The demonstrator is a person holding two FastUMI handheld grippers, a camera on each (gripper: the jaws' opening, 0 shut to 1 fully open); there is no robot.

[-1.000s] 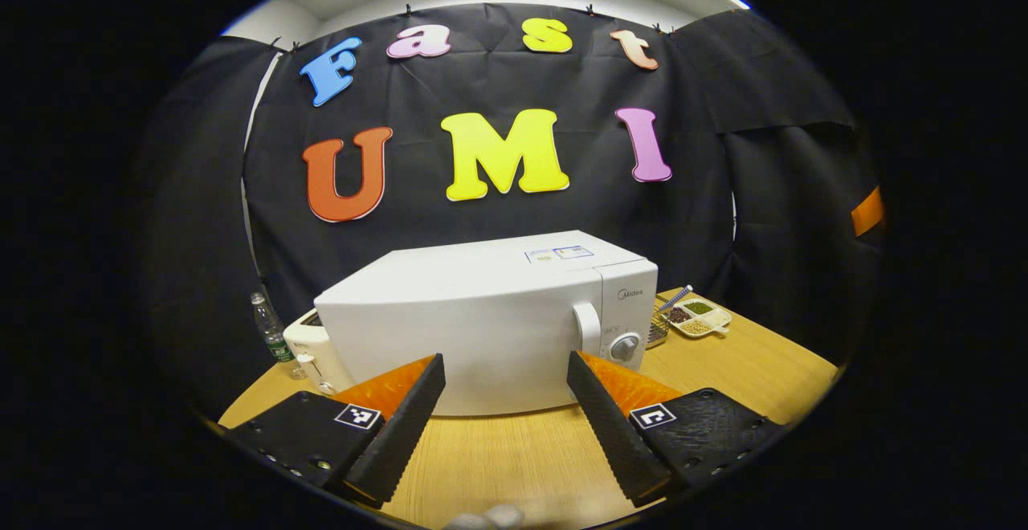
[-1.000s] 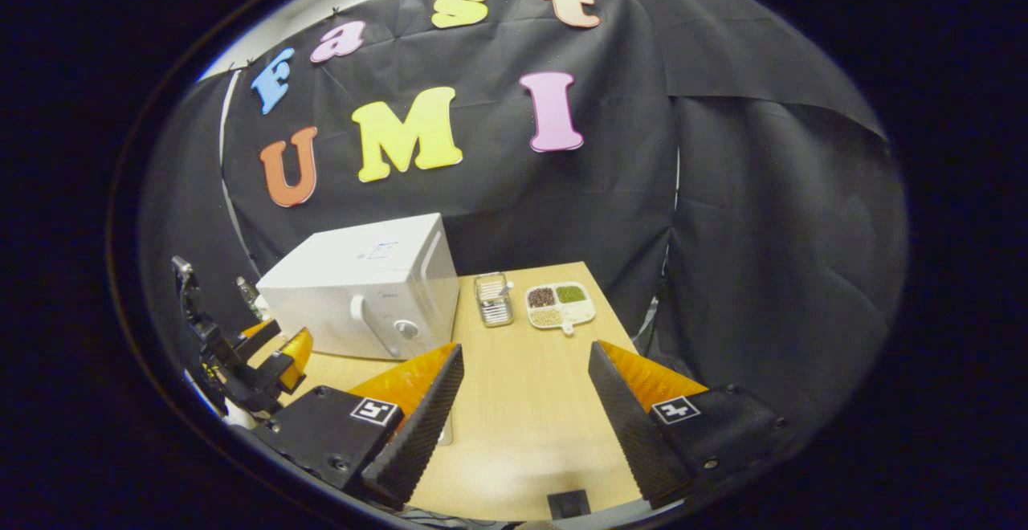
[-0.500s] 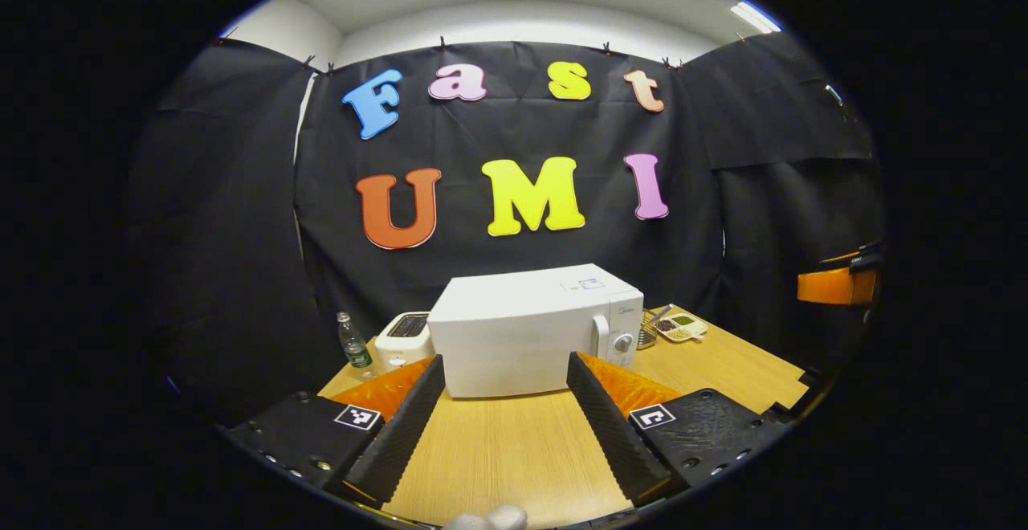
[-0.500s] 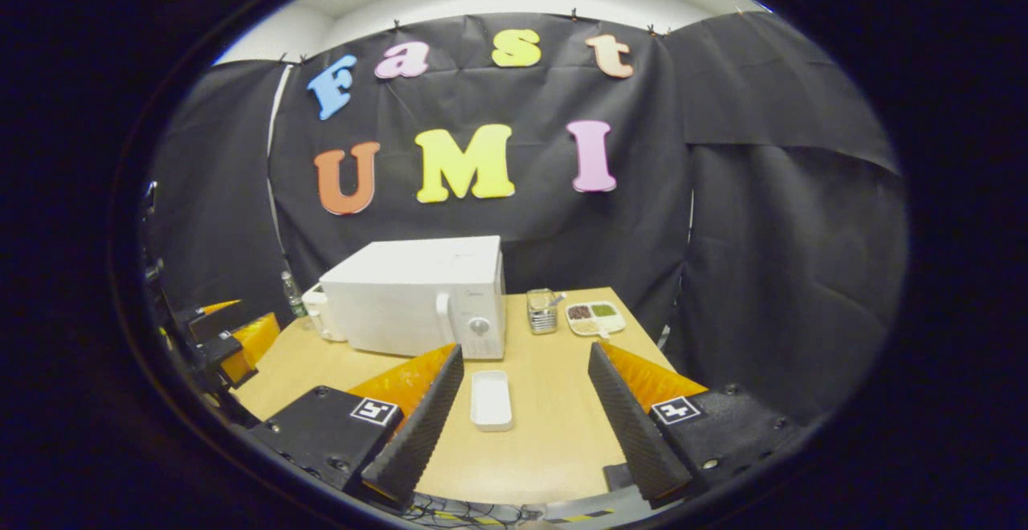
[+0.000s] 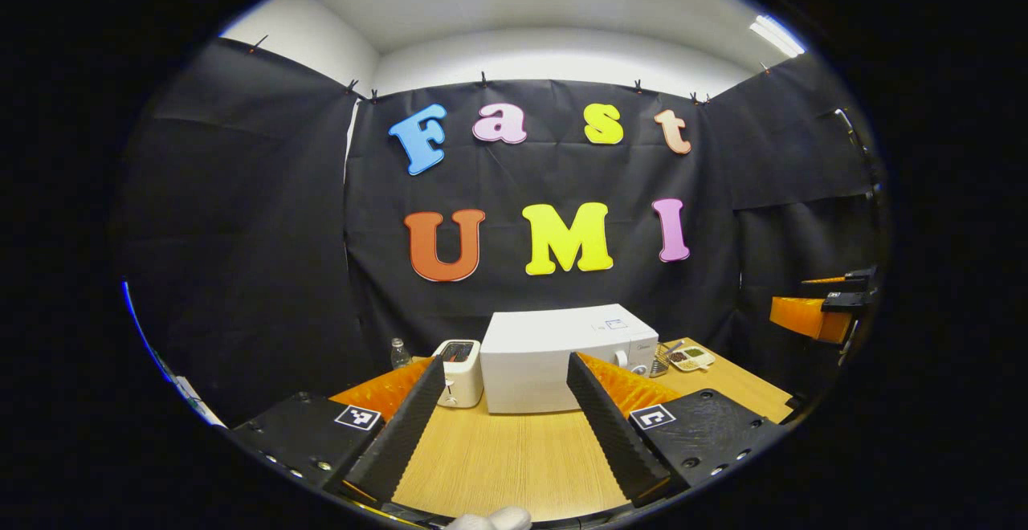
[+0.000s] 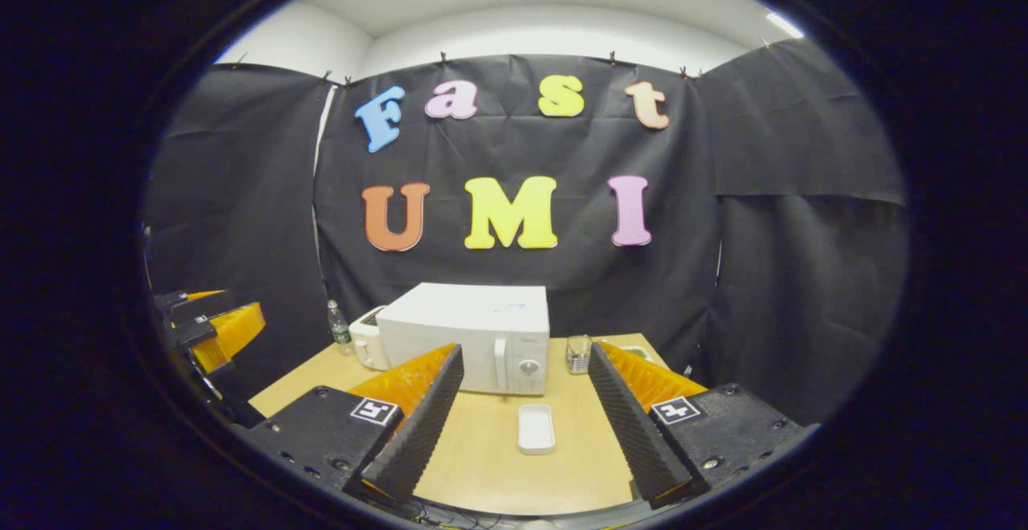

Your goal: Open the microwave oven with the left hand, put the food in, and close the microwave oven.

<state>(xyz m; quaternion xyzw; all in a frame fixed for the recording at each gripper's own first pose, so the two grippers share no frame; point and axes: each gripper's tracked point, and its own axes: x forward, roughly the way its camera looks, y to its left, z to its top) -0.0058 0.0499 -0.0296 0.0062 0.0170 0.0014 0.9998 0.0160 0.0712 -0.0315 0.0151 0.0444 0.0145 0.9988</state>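
I see the wooden table [image 6: 482, 466] with the white microwave oven [image 6: 470, 336] at its back, the door closed and the front with handle and knob facing my side; its long axis runs left to right. The toaster [image 5: 459, 372] stands just beside its left wall, partly hidden by my finger in the left gripper view, and the bottle [image 6: 338, 328] behind it is small and hard to make out. My left gripper [image 5: 504, 424] is wide open and holds nothing. My right gripper [image 6: 524, 427] is also wide open and empty, above the table. Between its fingers the white food tray [image 6: 536, 429] lies in front of the microwave, long axis pointing toward the oven; I cannot tell what it contains. The small dish [image 5: 691, 357] at the right of the oven is unclear.
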